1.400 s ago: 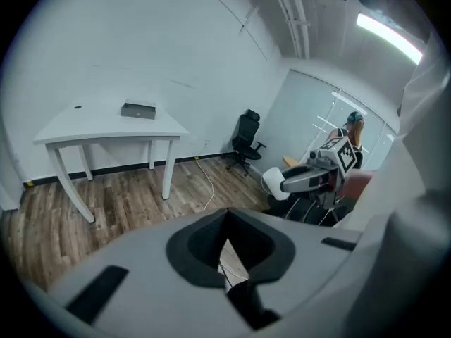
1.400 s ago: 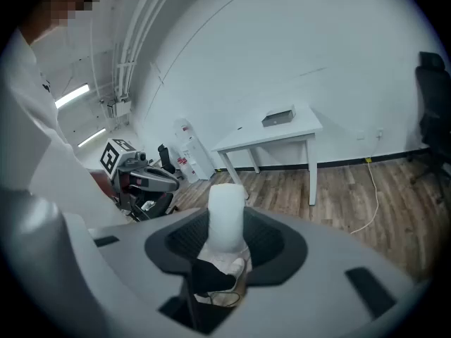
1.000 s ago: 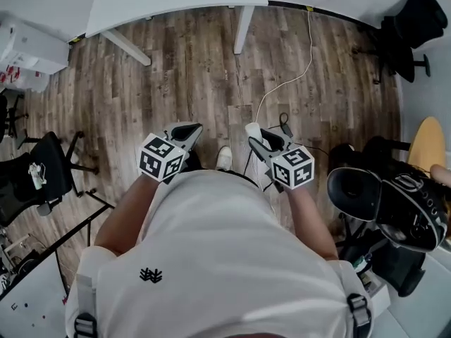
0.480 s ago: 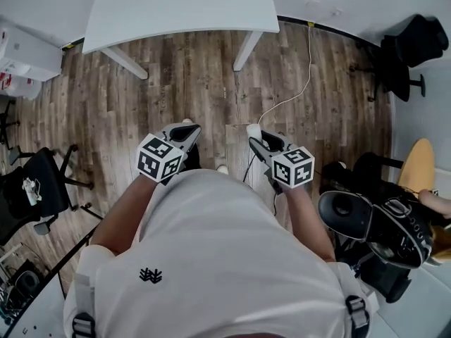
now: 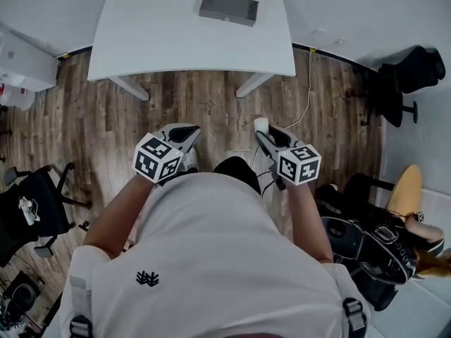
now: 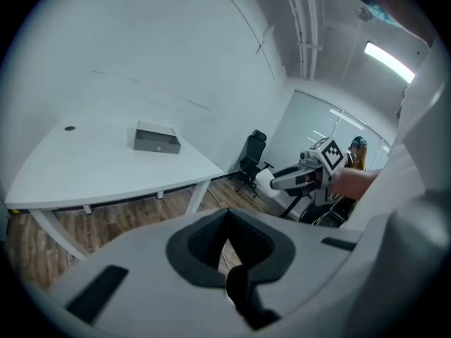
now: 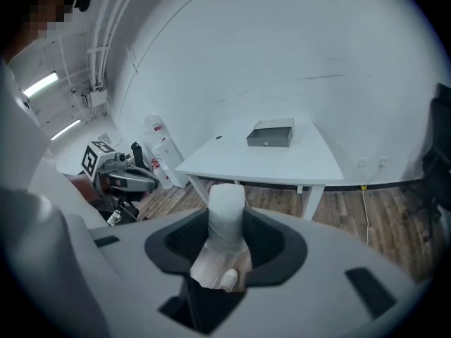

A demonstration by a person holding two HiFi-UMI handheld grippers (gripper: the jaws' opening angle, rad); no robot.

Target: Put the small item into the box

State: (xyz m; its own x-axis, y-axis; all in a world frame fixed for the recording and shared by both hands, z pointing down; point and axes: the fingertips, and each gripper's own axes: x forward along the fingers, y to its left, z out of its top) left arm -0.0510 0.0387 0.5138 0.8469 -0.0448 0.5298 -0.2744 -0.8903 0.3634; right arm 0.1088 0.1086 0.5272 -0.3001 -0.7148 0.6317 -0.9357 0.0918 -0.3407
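Observation:
A grey box (image 5: 229,6) stands at the far side of a white table (image 5: 162,41), well ahead of both grippers. My right gripper (image 5: 266,134) is shut on a small white wrapped item (image 5: 261,125), which sticks out past the jaw tips. In the right gripper view the item (image 7: 225,210) fills the gap of that gripper (image 7: 225,224), with the box (image 7: 271,134) far beyond on the table (image 7: 282,162). My left gripper (image 5: 184,132) is held at waist height over the wooden floor. Its jaws meet with nothing between them (image 6: 227,220). The box (image 6: 156,140) lies far off.
A black office chair (image 5: 409,76) stands at the back right and another (image 5: 28,210) at the left. A white cable (image 5: 306,97) runs over the floor by the table leg. Dark gear (image 5: 366,245) and a yellow chair (image 5: 407,189) sit at the right.
The person has walked towards the table: it and the grey box have come further into the head view. Both grippers keep their pose, the right one still holding the white item.

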